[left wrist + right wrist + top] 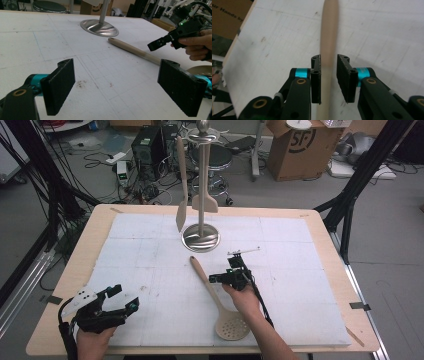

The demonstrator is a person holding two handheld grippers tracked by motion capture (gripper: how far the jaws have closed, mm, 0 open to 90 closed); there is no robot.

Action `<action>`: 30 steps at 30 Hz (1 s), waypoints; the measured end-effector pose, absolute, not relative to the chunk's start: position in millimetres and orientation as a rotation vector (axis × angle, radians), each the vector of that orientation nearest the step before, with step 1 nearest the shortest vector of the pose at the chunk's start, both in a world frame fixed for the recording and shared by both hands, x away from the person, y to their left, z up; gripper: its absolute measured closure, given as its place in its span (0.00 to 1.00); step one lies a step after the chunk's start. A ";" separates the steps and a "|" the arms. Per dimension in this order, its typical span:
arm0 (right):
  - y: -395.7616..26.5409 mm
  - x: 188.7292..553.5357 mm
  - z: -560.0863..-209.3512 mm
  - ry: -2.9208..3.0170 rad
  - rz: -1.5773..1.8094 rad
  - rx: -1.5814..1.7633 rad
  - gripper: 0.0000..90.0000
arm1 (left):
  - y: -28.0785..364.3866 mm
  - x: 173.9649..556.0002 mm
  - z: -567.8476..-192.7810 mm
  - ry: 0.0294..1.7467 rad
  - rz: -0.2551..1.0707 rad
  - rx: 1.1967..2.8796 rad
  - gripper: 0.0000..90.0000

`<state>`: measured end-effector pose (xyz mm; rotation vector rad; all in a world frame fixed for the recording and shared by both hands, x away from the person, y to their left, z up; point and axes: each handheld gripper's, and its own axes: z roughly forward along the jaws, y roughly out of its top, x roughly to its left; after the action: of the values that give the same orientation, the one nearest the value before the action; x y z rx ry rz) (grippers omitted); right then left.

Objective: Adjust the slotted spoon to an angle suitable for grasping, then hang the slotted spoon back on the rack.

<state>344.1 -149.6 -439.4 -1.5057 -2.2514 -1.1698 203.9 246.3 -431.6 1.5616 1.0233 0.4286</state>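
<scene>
A slotted wooden spoon [207,282] lies flat on the white table mat, bowl toward me and handle pointing at the metal utensil stand [201,237]. My right gripper [220,276] hovers over the middle of the handle. In the right gripper view the handle [329,30] runs between the jaws of the right gripper [329,72], which stand slightly apart around it, without a firm squeeze. My left gripper [126,296] rests at the near left corner, and in its own view the left gripper [116,92] has its jaws wide with nothing between them.
Two wooden spatulas [182,195] hang from the stand's top ring. The stand's round steel base [100,27] sits at the back middle of the mat. The table's wooden rim [80,265] frames the mat. Boxes, cables and a stool crowd the floor behind.
</scene>
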 end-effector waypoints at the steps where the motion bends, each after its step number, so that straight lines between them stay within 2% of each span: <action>1: -148.4 341.1 -439.4 -2.251 -1.162 -1.493 0.80 | 246.0 204.0 -431.6 1.020 0.426 1.562 0.17; 9: -147.4 326.9 -441.3 -2.287 -1.128 -1.492 0.77 | 244.0 206.0 -431.8 1.013 0.420 1.567 0.17; 30: -135.6 319.7 -444.1 -2.449 -0.995 -1.473 0.72 | 236.1 212.4 -432.0 0.993 0.404 1.580 0.17</action>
<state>319.7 -135.6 -444.1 -1.4727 -2.4487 -0.9950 212.4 236.1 -432.0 1.5803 0.9935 0.4038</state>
